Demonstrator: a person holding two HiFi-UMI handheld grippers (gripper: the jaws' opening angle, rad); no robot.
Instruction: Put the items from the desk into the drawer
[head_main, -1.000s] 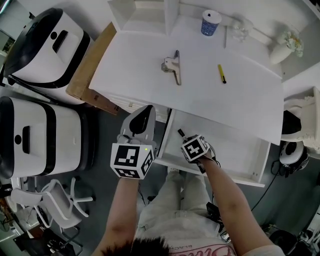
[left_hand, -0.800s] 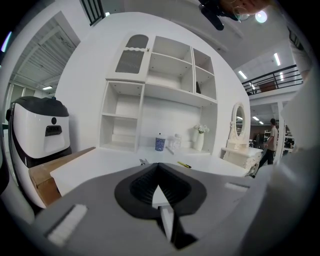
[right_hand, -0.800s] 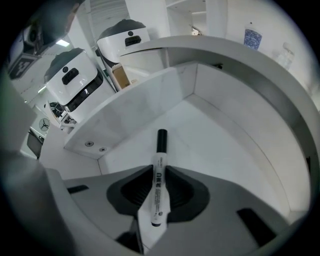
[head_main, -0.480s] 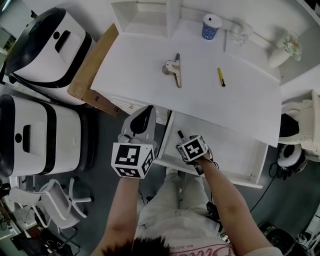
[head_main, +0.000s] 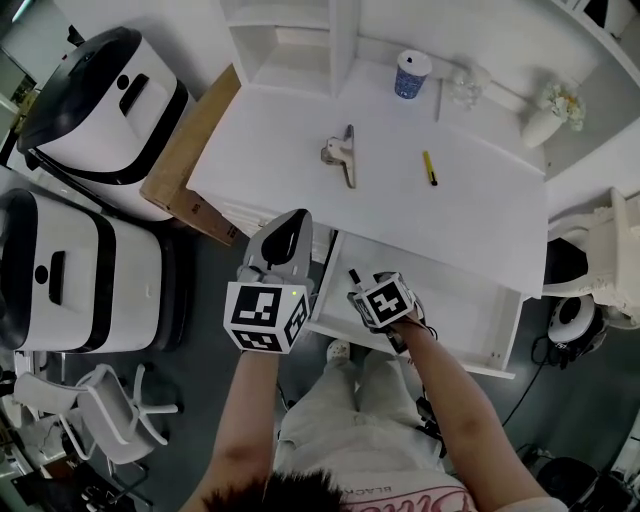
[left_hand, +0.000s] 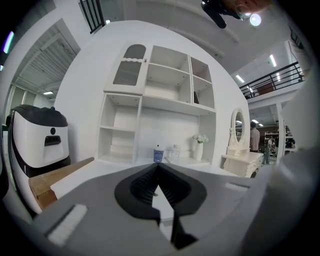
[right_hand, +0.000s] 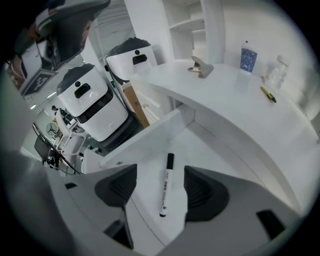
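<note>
Two items lie on the counter (head_main: 470, 200), up-frame of both grippers: the clip (head_main: 341, 152) nearer the left gripper (head_main: 292, 224), and the pen (head_main: 429, 168), its long axis near vertical, nearer the right gripper (right_hand: 161, 192). The right jaws have just been opening and stand spread over the marker (right_hand: 165, 184), which lies loose in the drawer (head_main: 470, 310). The left gripper is pressed together and empty.

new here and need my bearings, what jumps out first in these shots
A white marker with a black cap lies in the open drawer, between the jaws of the right tool, which have just been opening and do not touch it. On the white desk beyond, a metal clip and a slim yellow item lie apart.
</note>
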